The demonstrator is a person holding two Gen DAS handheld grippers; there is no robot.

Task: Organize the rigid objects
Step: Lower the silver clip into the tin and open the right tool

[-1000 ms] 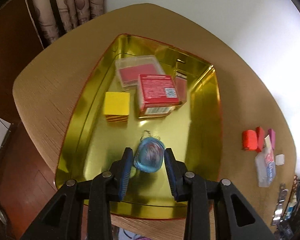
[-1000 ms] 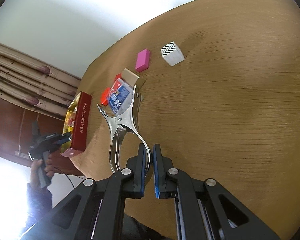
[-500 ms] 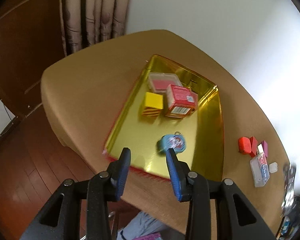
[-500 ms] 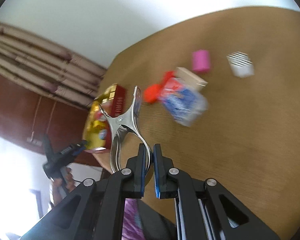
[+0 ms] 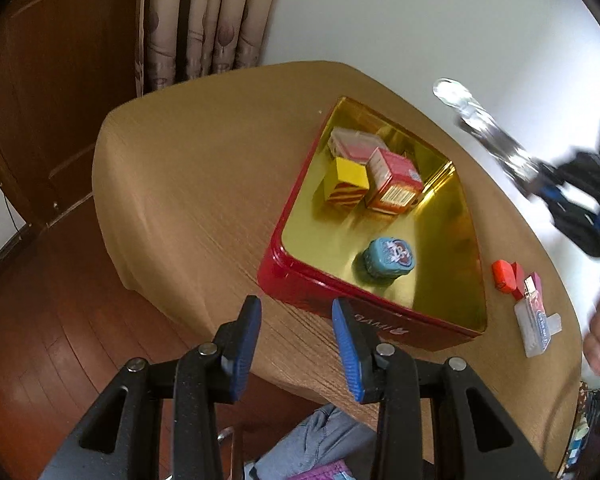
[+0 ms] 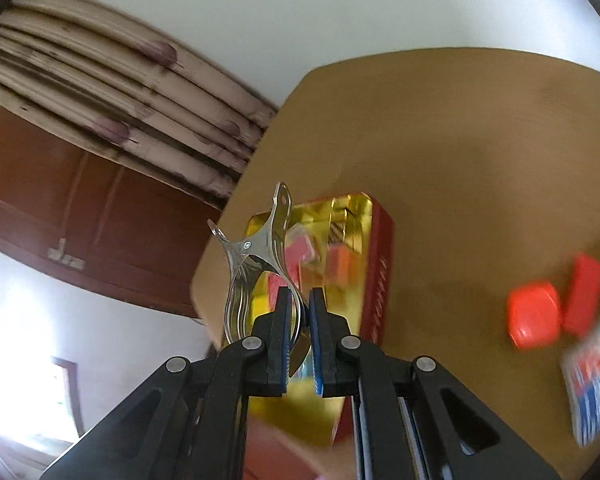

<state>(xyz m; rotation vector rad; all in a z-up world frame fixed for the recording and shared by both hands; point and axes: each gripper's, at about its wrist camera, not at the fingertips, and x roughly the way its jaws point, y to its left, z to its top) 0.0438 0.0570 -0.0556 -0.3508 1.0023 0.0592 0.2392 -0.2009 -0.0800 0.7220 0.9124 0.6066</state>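
Left wrist view. Left gripper held above the near table edge, jaws spread wide, nothing between them. Just ahead sits the red tin with gold lining. Inside: blue oval case alone in the near half; yellow cube, red carton and a clear flat box clustered at the far end, touching or nearly so. On the table beyond the tin's right side: orange-red block, a darker red piece beside it, a clear pack with blue print. At upper right, blurred, the right gripper carries something shiny over the table.

Right wrist view. Right gripper closed tight on one handle of a steel spring clamp, which stands up and away from the pads, high above the tin. Frame is motion-blurred; tin contents read only as colour smears. Orange-red block and the printed pack lie off to the right on the table.

Handling, as judgement. Clamp is rigid polished metal, light but slick; held by a single thin handle it could pivot or slip. A hold nearer the pivot rivet would steady it. Lower it low into the open gold floor before letting go, since it may bounce or clatter. Remaining blocks look stiff, light, flat-sided: take across parallel faces.
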